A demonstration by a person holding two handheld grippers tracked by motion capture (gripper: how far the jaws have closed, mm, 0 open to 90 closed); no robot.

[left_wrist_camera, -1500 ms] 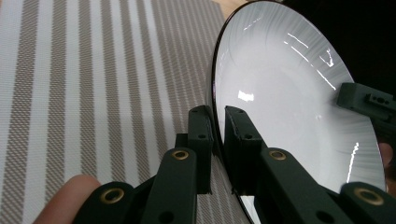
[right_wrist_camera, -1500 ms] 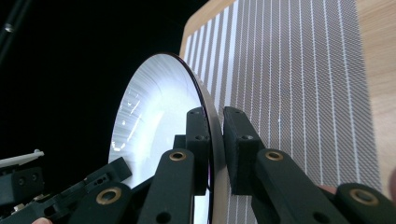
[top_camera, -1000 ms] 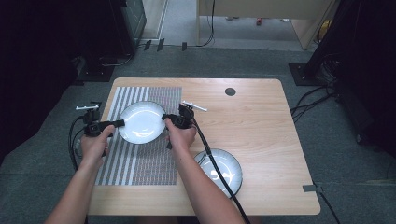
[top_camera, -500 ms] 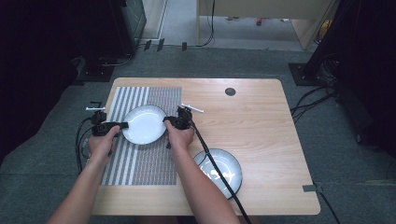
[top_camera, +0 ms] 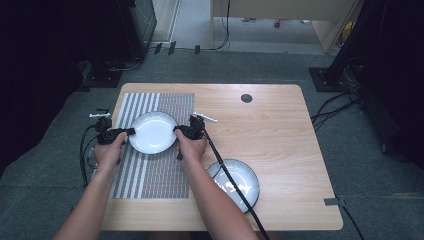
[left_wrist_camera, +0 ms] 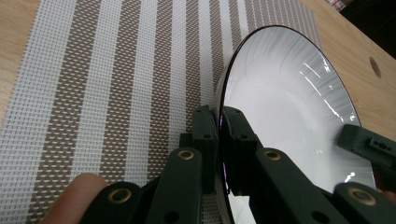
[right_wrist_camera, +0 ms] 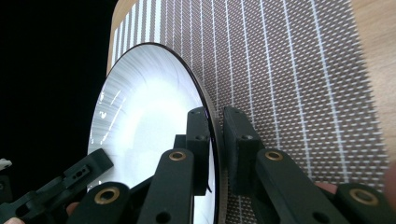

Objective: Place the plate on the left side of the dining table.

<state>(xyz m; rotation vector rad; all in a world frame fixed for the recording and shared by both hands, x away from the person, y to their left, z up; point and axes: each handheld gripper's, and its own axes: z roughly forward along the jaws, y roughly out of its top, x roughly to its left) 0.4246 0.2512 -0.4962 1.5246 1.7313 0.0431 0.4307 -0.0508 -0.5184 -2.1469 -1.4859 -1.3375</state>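
Lowered, seemingly onto the striped mat (top_camera: pixel 150 175), the white plate (top_camera: pixel 152 132) stays clamped by both hand-held grippers (top_camera: pixel 131 132) (top_camera: pixel 176 130).

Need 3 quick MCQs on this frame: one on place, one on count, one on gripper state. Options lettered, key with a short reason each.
1. Where is the held plate?
A. Over the striped placemat
B. On the bare wood at the table's far right corner
C. On the floor

2. How many plates are on or over the table?
A. One
B. Two
C. Four

3. How do the left gripper and right gripper stand?
A. Both wide open, clear of the plate
B. One is shut on a spoon
C. Each is shut on the plate's rim, on opposite sides

Key:
1 A, the stripes lie under it in the high view.
2 B, the held one plus a second plate near the front edge.
3 C, both gripper views show the jaws clamping the rim.
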